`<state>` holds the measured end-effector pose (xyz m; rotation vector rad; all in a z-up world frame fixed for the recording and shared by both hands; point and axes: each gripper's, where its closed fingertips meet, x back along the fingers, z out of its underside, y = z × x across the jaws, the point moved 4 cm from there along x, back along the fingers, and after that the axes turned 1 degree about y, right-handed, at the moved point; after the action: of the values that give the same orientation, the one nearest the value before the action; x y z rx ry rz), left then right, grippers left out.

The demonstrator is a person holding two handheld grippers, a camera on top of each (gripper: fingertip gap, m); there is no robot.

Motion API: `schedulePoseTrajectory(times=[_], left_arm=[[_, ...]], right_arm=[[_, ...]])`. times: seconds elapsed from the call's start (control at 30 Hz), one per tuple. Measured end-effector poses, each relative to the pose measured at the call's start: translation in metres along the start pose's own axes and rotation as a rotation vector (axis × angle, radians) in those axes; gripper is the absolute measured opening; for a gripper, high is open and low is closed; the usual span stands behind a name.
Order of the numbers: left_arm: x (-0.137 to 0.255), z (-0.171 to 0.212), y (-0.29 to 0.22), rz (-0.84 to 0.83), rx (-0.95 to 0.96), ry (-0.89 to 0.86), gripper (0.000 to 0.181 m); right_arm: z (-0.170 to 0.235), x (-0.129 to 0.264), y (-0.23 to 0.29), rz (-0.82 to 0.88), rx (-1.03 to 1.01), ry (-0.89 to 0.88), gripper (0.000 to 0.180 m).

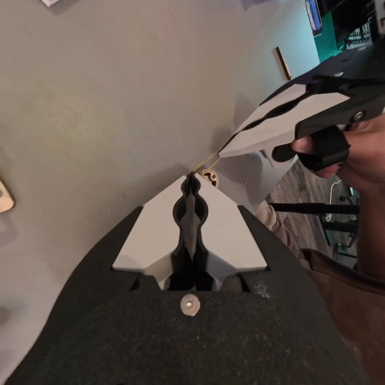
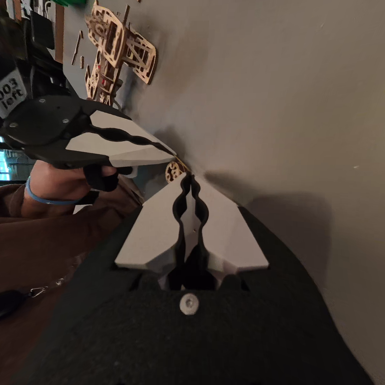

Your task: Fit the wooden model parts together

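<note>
Left wrist view shows the left gripper (image 1: 191, 177) with its jaws pressed together at the tips, above a grey table (image 1: 104, 104). A thin yellow band (image 1: 205, 165) runs from these tips to the tips of the right gripper (image 1: 219, 154), which comes in from the right and is also closed; each gripper seems to pinch one end of it. The band's long axis goes from near left to far right in this view. Just behind the left gripper's tips lies a small round wooden wheel (image 1: 210, 178), partly hidden.

From the right wrist view, the right gripper (image 2: 190, 176) meets the left gripper (image 2: 174, 156) beside the same wheel (image 2: 174, 171). On the left gripper's body there is a white label (image 2: 11, 93) with dark writing. Farther on the table stands a wooden model (image 2: 118, 52), a cut-out frame whose long axis runs away from the camera, with small loose strips (image 2: 77, 46) lying near it.
</note>
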<state>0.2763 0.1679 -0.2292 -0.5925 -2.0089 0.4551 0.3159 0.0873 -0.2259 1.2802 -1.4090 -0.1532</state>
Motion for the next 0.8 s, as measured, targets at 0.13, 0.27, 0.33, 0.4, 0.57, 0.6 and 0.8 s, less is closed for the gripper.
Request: schedulePoseTrajectory(times=[0.13,0.27,0.33,0.4,0.57,0.6,0.8], left_arm=[[0.008,0.002,-0.002,0.006,0.004,0.025,0.000],[0.010,0.009,-0.001,0.045,0.042,0.056,0.000],[0.008,0.010,0.000,0.053,0.051,0.068,0.000],[0.009,0.009,0.001,0.047,0.043,0.076,0.000],[0.015,0.014,-0.008,0.077,0.035,0.119,0.000],[0.019,0.012,-0.011,0.085,0.032,0.113,0.000],[0.016,0.016,-0.011,0.064,0.009,0.145,0.000]], right_arm=[[0.004,0.000,0.003,0.016,-0.001,0.019,0.000],[0.008,0.001,0.001,0.040,-0.018,0.030,0.000],[0.010,-0.003,0.000,0.043,-0.025,0.043,0.000],[0.011,-0.005,0.000,0.061,-0.020,0.046,0.000],[0.015,0.003,0.014,0.090,0.023,0.066,0.000],[0.014,0.008,0.019,0.104,0.044,0.054,0.000],[0.021,0.004,0.009,0.101,0.008,0.078,0.000]])
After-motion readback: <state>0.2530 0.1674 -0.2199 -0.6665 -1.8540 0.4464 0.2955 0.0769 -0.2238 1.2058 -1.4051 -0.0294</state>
